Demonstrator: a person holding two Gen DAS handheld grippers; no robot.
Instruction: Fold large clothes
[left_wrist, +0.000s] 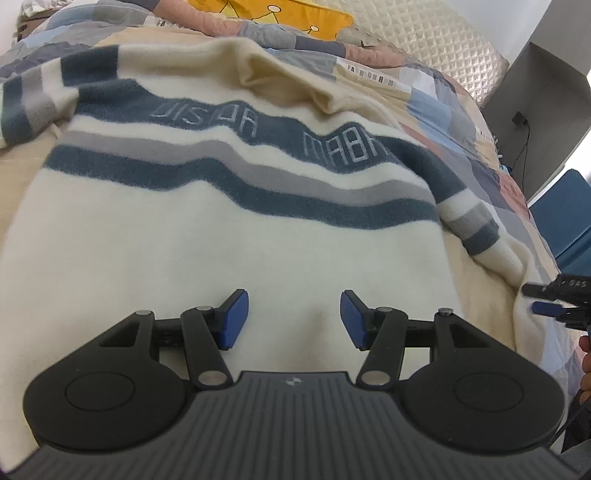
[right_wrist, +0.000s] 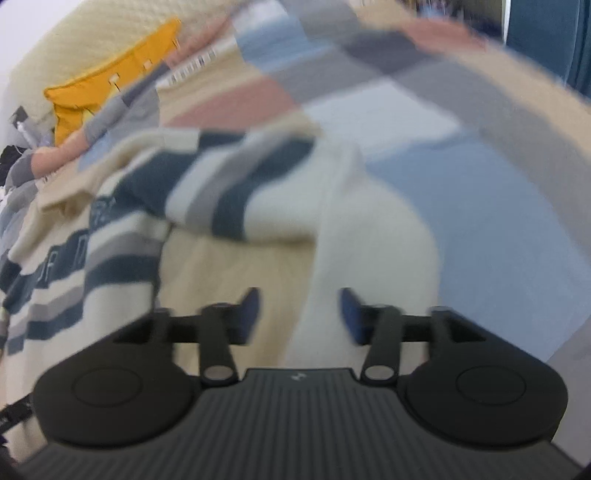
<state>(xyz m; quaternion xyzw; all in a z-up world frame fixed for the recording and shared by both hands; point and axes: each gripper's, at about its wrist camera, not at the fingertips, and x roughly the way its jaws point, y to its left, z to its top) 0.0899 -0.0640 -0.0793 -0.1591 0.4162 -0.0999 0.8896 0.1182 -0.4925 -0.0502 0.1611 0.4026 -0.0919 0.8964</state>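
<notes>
A cream sweater (left_wrist: 184, 240) with navy and grey stripes and pale lettering lies spread flat on a bed. My left gripper (left_wrist: 293, 310) hovers low over its plain lower body, open, with nothing but flat fabric under the blue pads. The right sleeve (left_wrist: 476, 229) trails off to the right, where my right gripper (left_wrist: 532, 298) pokes in at the frame's edge. The right wrist view is blurred. In it my right gripper (right_wrist: 299, 306) stands open over the cream end of that sleeve (right_wrist: 369, 240), the cloth lying loose between the fingers. The sleeve's striped part (right_wrist: 221, 184) is beyond.
A patchwork quilt (left_wrist: 461, 122) in blue, pink and grey covers the bed under the sweater. A yellow cushion (left_wrist: 280, 14) and a quilted cream pillow (left_wrist: 424, 44) lie at the head. A grey cabinet (left_wrist: 546, 110) and a blue chair (left_wrist: 569, 221) stand beside the bed.
</notes>
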